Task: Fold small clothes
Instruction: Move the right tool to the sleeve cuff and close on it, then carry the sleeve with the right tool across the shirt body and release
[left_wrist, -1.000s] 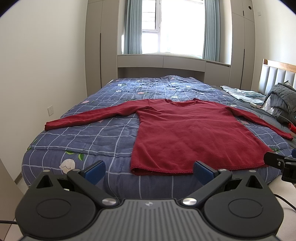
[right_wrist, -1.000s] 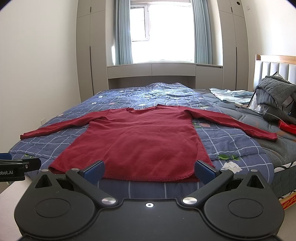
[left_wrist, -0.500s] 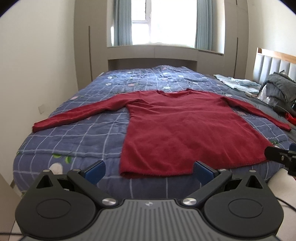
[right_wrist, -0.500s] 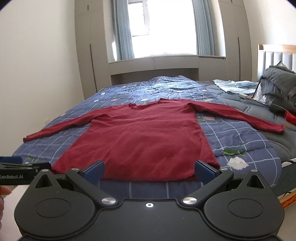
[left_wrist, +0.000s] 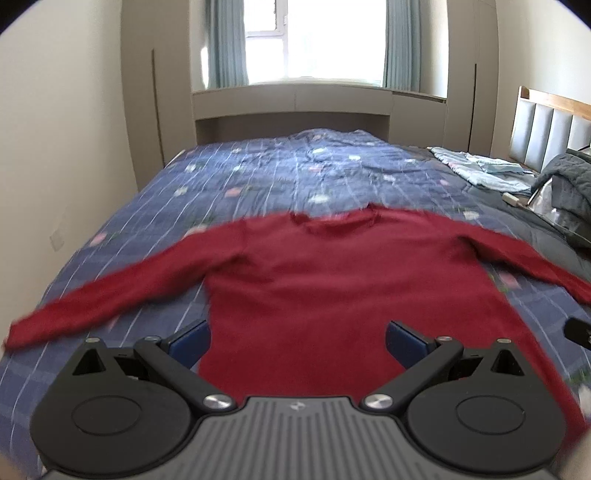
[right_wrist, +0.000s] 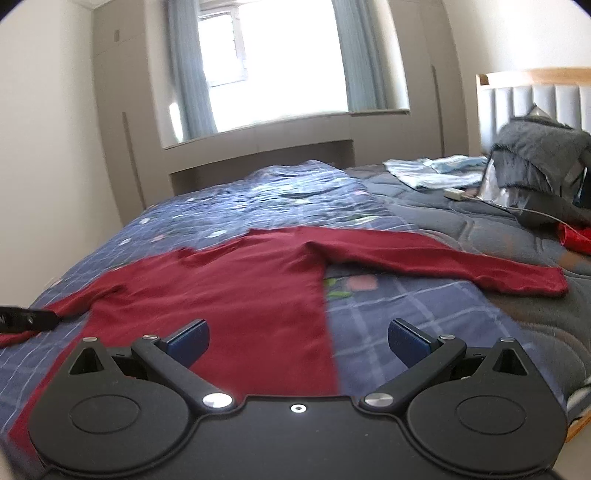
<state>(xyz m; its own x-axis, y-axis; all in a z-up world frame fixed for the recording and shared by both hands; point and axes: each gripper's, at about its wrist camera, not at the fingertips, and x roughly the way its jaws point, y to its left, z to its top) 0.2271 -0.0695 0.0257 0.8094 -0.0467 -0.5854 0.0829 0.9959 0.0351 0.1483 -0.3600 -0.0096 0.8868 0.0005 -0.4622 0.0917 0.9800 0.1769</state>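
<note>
A dark red long-sleeved top (left_wrist: 332, 288) lies flat on the bed, sleeves spread to both sides, neckline away from me. My left gripper (left_wrist: 297, 341) hangs open over its lower left part, nothing between the blue pads. In the right wrist view the same red top (right_wrist: 236, 295) fills the middle, its right sleeve (right_wrist: 461, 262) stretched towards the headboard side. My right gripper (right_wrist: 299, 339) is open above the top's right side edge, holding nothing. Each gripper's black tip shows at the edge of the other's view.
The bed carries a blue checked quilt (left_wrist: 280, 177). A grey padded bundle (right_wrist: 535, 162), light blue folded cloth (right_wrist: 436, 173) and a red item (right_wrist: 574, 238) sit near the headboard (left_wrist: 550, 125). Wall on the left, window and cupboards behind.
Both grippers have moved forward over the bed, so the top's hem now lies under them. The right view has swung towards the right sleeve. Jaws stay open.
</note>
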